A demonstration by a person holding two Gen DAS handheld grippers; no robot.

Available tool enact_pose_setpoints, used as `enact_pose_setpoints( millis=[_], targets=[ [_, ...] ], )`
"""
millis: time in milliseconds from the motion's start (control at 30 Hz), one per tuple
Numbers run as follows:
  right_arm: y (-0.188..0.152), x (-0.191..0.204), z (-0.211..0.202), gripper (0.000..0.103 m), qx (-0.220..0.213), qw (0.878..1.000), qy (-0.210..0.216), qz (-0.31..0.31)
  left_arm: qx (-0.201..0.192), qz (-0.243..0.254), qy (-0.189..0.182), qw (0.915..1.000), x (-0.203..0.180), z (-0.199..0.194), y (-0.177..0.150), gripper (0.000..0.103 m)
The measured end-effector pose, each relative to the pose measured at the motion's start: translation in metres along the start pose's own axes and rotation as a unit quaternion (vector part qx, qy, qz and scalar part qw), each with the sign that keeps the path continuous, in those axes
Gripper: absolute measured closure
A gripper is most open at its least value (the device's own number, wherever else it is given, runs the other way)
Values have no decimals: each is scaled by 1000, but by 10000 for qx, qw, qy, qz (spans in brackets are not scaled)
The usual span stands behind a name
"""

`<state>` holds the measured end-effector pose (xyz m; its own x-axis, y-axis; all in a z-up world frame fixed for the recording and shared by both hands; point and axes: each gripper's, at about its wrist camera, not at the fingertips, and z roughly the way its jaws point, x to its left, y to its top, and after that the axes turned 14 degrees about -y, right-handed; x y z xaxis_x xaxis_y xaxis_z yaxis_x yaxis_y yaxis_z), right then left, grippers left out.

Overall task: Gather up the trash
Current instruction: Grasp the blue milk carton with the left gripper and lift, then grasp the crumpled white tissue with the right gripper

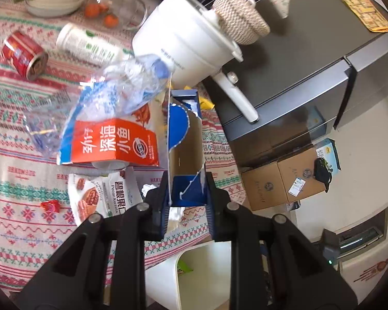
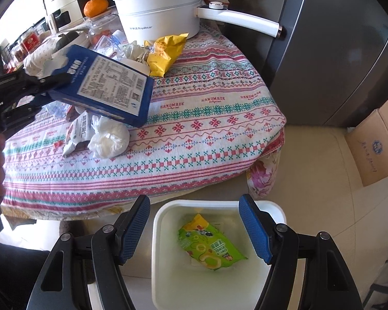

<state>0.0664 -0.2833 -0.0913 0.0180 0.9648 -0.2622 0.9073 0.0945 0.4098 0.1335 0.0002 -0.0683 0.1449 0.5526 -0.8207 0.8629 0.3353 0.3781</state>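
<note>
We've got the left gripper (image 1: 186, 193) clamped on the blue carton (image 2: 103, 82) above the table, right gripper (image 2: 195, 228) w/ jaws apart over the white bin (image 2: 217, 204), so swing it toward 5 o'clock, release inside the rim.

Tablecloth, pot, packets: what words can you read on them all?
"HANDMADE": tablecloth.
"Royalstar": white pot.
"ONION RINGS": green packet in the bin.
"Pecan Kernels": nut packet.
"深海小鱼": orange packet.
Blue box, held by the left gripper: print too small.
</note>
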Motion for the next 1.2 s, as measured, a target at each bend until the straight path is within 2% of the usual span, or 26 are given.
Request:
enact_pose_setpoints(
  millis=[67,200,333,633,833,933,1000,1133,1200],
  targets=[
    [4,3,1,30,15,10000,43,69,-125,164,-25,9998,-8,-17,1,78],
    [14,10,4,30,76,9995,203,247,-382,617,188,9972,-25,-50,1,78],
    [25,21,10,30,178,9980,423,432,-428,926,594,9930,-33,-81,-3,78],
    [52,60,35,30,521,9916,885,789,-304,1156,1324,9840,-13,-122,-20,78],
    [67,83,58,31,718,9891,943,868,-281,1058,1475,9830,3,-135,-21,78],
    [73,89,70,39,710,9884,959,940,-275,1015,1482,9834,7,-138,-22,78],
    [75,94,81,53,779,9862,1082,978,-276,1021,1472,9834,7,-139,-23,78],
    [75,103,94,71,880,9826,1335,946,-239,1090,1488,9826,5,-137,-25,78],
    [77,107,91,74,774,9852,1280,841,-215,1131,1505,9819,3,-135,-25,78]
  ],
)
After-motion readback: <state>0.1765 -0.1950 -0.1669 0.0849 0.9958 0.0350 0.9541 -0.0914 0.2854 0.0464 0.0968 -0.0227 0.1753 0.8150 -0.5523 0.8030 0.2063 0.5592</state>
